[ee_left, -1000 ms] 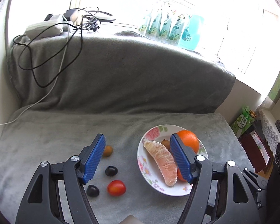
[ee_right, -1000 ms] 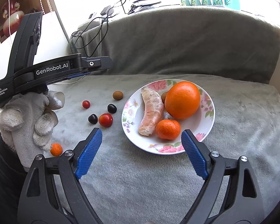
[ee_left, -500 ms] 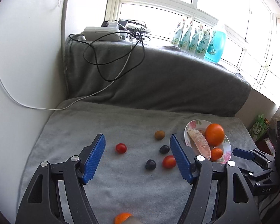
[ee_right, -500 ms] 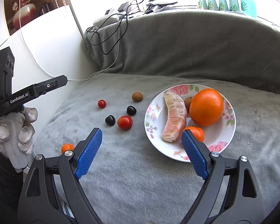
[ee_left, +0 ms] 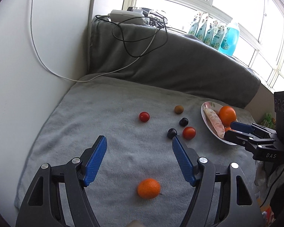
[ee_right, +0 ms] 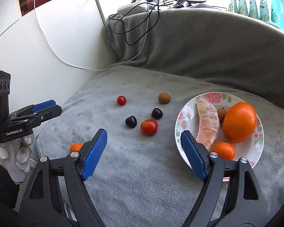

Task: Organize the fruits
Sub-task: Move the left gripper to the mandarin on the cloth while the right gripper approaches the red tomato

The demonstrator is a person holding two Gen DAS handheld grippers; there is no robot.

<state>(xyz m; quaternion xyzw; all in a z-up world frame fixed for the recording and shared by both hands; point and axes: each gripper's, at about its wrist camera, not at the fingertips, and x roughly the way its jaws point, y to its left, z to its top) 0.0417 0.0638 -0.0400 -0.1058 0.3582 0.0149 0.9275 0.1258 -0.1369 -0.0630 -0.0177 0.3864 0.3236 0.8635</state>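
Note:
A floral plate (ee_right: 185, 109) on the grey blanket holds a large orange (ee_right: 239, 122), a peeled pomelo segment (ee_right: 207, 124), a small mandarin (ee_right: 223, 150) and a brown longan (ee_right: 221, 113). Loose on the blanket lie a large tomato (ee_right: 149, 127), a small tomato (ee_right: 121, 100), two dark fruits (ee_right: 131, 121) (ee_right: 157, 113), a brown fruit (ee_right: 164, 98) and a small mandarin (ee_left: 148, 188). My left gripper (ee_left: 139, 147) is open and empty, with the loose mandarin between its arms, below the fingertips. My right gripper (ee_right: 143, 141) is open and empty beside the plate.
The grey blanket (ee_left: 113, 123) covers a seat and backrest. A white wall (ee_left: 28, 66) borders the left. Cables and a power strip (ee_left: 126, 17) lie on the backrest top. Bottles (ee_left: 227, 37) stand on the window sill.
My left gripper has swung left and back from the plate, so the loose mandarin now lies between its arms. My right gripper shifted left; the plate is now at its right finger.

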